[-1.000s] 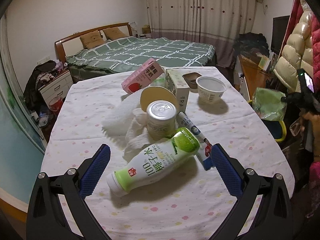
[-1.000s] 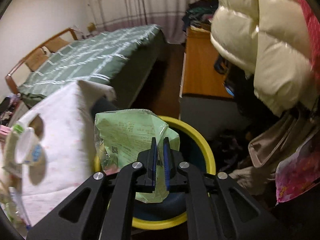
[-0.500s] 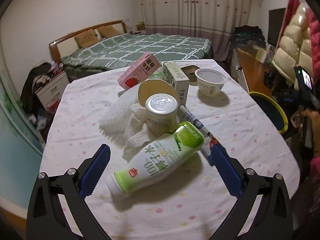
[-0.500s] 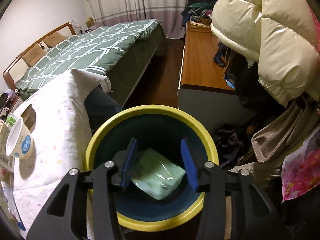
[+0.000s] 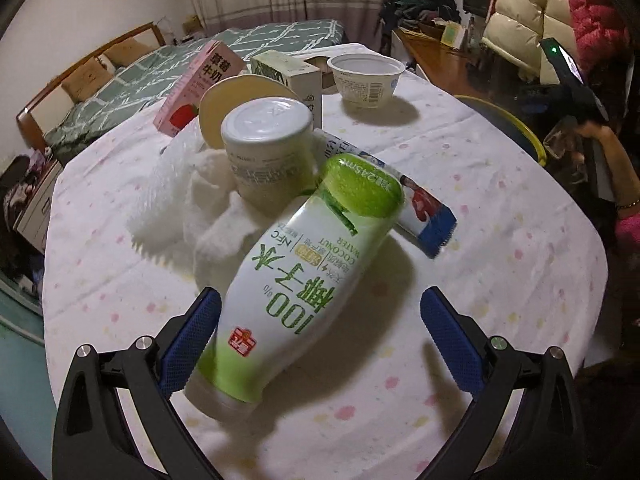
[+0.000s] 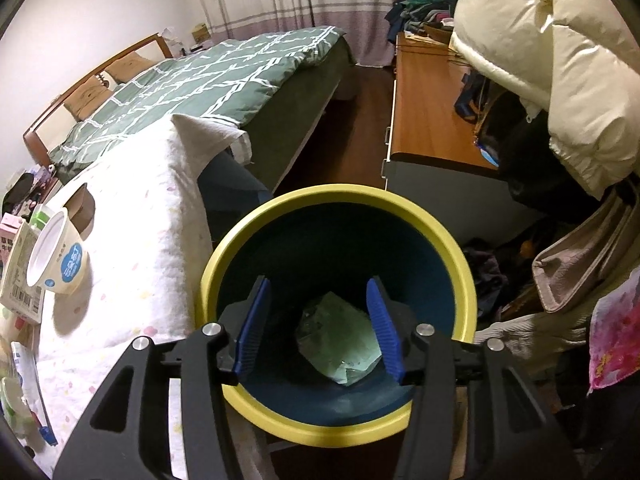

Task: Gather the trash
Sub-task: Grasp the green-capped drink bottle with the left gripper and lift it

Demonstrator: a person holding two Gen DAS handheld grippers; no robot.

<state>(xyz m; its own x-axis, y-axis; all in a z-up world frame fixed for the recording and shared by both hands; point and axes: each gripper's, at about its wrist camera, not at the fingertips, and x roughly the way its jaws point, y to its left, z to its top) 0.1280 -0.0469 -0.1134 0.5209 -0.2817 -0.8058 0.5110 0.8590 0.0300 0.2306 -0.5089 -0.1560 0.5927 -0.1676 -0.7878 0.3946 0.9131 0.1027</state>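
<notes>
The left gripper [image 5: 320, 340], jaws apart, straddles the lying green-and-white plastic coconut-water bottle [image 5: 296, 276] on the tabletop [image 5: 500, 280]; it should descend squarely before closing. The right gripper [image 6: 318, 324] is opening, empty, above the yellow-rimmed bin [image 6: 440, 240].

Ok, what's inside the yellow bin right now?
One crumpled green wrapper lies on the bottom of the yellow bin. The opening right tongs hide the near part of the bottom.
</notes>
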